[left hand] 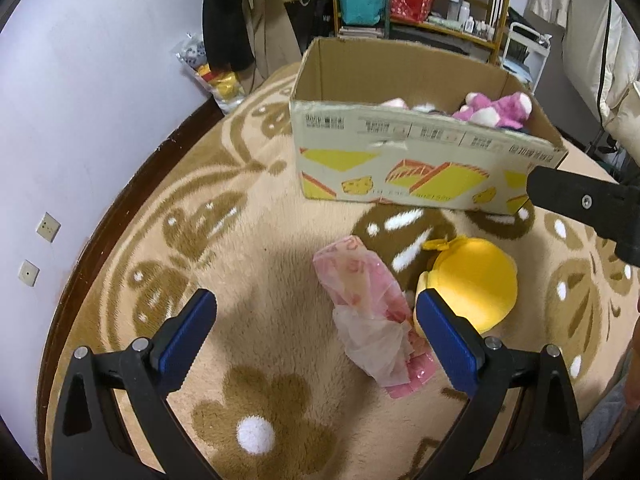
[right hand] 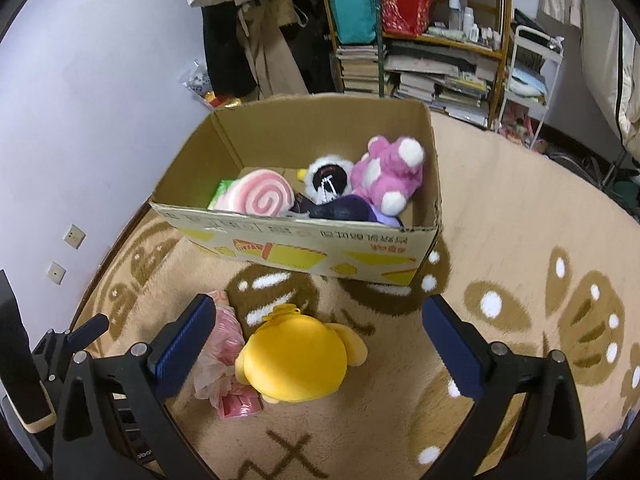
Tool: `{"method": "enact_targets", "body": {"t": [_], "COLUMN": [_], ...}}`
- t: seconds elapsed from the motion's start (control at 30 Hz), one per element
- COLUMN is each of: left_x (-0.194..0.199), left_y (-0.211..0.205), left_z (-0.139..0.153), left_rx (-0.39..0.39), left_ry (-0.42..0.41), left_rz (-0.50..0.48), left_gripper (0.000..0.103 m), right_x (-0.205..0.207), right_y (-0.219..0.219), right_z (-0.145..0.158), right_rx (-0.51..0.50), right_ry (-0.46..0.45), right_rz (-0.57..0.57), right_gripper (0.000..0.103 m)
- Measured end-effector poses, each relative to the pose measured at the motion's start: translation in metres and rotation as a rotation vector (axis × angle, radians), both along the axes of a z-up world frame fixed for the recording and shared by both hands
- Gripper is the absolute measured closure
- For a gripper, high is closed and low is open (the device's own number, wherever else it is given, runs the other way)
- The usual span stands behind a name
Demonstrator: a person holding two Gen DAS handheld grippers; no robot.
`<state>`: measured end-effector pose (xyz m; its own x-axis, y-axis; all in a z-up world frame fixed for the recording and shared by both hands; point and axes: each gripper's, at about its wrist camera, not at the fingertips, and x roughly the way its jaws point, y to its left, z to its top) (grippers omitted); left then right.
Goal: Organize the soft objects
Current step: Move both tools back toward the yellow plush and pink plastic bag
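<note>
Both grippers, left point(left hand: 314, 322) and right point(right hand: 318, 326), are spread wide and grasp nothing. The yellow plush point(right hand: 298, 360) lies on the carpet point(right hand: 500, 216) beside a pink bag point(left hand: 370, 320), in front of the box point(right hand: 296, 246) holding other toys.

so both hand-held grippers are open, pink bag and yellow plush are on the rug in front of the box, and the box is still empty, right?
Not quite: the box isn't empty. The right wrist view shows a pink plush, a swirl cushion and other soft toys inside. The rest holds: left hand-held gripper and right hand-held gripper are open, pink bag and yellow plush lie on the rug in front.
</note>
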<state>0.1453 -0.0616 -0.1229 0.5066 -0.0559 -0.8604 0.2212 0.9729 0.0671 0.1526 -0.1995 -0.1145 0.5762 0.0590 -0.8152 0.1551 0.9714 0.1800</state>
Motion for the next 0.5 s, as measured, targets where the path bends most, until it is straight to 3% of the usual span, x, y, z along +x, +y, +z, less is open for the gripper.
{"method": "enact_targets", "body": {"t": [0.5], "left_x": [0.017], "left_y": [0.007], "left_z": [-0.034], "left_rx": [-0.01], "left_ry": [0.091], "left_rz": [0.023], "left_gripper": [0.004], "right_x": [0.025], "right_y": [0.011], "right_z": [-0.046], "right_rx": [0.071], "right_ry": [0.132], "right_rz": [0.015], "right_gripper": [0.0]}}
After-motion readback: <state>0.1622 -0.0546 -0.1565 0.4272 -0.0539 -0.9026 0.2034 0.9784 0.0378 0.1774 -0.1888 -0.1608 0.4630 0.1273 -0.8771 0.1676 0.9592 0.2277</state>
